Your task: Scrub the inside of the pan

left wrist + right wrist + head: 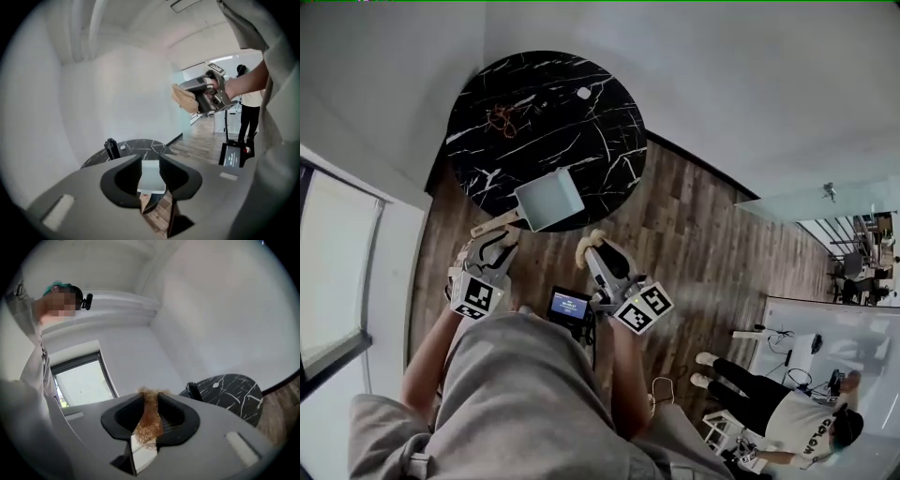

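Observation:
A pale blue-green square pan (550,199) with a wooden handle (492,224) lies at the near edge of the round black marble table (581,141). My left gripper (500,240) hangs just short of the handle's end, above the floor. In the left gripper view its jaws (150,171) stand apart with nothing pressed between them; the pan (152,177) shows far off through the gap. My right gripper (592,246) is to the right of the pan, off the table, shut on a tan mesh scrubber (149,420). That scrubber (183,98) also shows in the left gripper view.
On the table lie a small orange-brown tangle (502,119), a small white object (584,93) and a dark upright object (111,148). A small screen (569,305) is mounted between my arms. Another person (769,408) stands at lower right. A window (333,272) is on the left.

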Available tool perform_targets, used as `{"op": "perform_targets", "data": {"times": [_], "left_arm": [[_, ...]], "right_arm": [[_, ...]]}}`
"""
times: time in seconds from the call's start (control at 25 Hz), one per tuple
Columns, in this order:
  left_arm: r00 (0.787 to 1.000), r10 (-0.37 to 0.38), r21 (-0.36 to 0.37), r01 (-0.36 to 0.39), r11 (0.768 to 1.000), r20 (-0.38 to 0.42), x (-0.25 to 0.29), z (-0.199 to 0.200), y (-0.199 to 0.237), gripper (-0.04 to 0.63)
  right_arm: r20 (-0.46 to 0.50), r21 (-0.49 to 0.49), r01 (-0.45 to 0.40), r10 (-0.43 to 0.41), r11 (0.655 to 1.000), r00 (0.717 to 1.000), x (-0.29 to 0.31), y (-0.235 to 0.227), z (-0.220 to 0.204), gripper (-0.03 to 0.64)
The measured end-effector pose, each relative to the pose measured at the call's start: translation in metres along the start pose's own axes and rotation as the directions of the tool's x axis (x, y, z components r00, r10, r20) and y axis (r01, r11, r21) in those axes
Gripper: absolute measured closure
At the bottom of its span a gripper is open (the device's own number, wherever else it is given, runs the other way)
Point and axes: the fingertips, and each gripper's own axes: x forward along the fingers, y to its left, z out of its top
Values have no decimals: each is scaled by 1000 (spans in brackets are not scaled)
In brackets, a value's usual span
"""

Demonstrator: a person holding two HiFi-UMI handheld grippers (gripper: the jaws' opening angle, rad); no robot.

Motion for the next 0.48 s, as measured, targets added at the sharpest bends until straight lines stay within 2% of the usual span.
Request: {"op": "perform_targets", "data": {"times": [0.08, 0.2, 0.36, 0.48], "left_arm": [[996, 68, -3, -68, 998, 64, -24, 36, -12, 491], [980, 159, -51, -154, 987, 121, -65, 77, -40, 508], [953, 276, -160, -255, 954, 129, -119, 103, -79, 529], [952, 285, -149, -267, 952, 113, -150, 111, -110, 551]], "right_arm": [[75, -59, 19, -15, 998, 997, -34, 14, 13, 509], [150, -176, 74, -48, 982, 988, -86, 28, 19, 506], [179, -364, 148, -87, 919, 980, -136, 50, 19, 502], [208, -464, 198, -111, 863, 972, -163, 77, 13, 502]]}}
